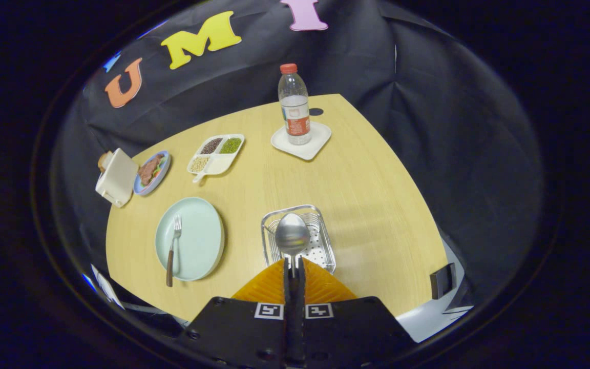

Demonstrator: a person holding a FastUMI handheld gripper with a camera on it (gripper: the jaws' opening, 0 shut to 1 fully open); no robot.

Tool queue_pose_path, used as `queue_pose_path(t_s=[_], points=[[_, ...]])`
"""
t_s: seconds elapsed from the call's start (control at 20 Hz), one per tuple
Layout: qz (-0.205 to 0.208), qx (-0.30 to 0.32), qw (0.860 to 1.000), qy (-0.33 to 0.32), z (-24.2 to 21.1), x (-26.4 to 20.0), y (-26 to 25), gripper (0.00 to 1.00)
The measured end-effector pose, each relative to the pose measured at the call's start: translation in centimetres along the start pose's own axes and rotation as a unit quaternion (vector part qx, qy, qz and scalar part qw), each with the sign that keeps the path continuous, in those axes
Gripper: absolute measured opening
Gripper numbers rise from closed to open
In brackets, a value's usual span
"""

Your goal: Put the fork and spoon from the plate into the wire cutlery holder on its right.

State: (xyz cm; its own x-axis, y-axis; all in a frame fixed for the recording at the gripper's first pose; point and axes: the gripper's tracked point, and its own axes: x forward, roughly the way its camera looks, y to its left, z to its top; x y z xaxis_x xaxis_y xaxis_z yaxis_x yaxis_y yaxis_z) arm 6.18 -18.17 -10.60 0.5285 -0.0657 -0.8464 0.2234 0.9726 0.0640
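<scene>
My gripper is shut on the spoon. Its orange fingers pinch the handle, and the shiny bowl sticks up just ahead of them. The spoon hangs above the wire cutlery holder, a shallow metal basket with a perforated floor right beyond the fingers. To the holder's left lies the pale green plate. A fork with a brown handle rests on the plate's left side, its handle reaching over the near rim.
On the wooden table, a water bottle stands on a white square coaster at the far side. A divided dish of beans, a blue plate of food and a white box sit far left.
</scene>
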Motion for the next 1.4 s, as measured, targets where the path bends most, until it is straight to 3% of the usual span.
queue_pose_path(t_s=[0.6, 0.7, 0.85, 1.15, 1.4], points=[[-0.006, -0.006, 1.0, -0.03, 1.1, -1.0, 0.3, 0.07], [-0.009, -0.012, 0.999, -0.041, 1.4, -1.6, 0.6, 0.23], [-0.002, -0.022, 0.998, -0.052, 1.6, -2.5, 1.9, 0.35], [0.006, -0.054, 0.995, -0.081, 1.9, -4.0, 5.8, 0.78], [0.022, -0.077, 0.994, -0.079, 0.9, -3.2, 10.9, 0.87]])
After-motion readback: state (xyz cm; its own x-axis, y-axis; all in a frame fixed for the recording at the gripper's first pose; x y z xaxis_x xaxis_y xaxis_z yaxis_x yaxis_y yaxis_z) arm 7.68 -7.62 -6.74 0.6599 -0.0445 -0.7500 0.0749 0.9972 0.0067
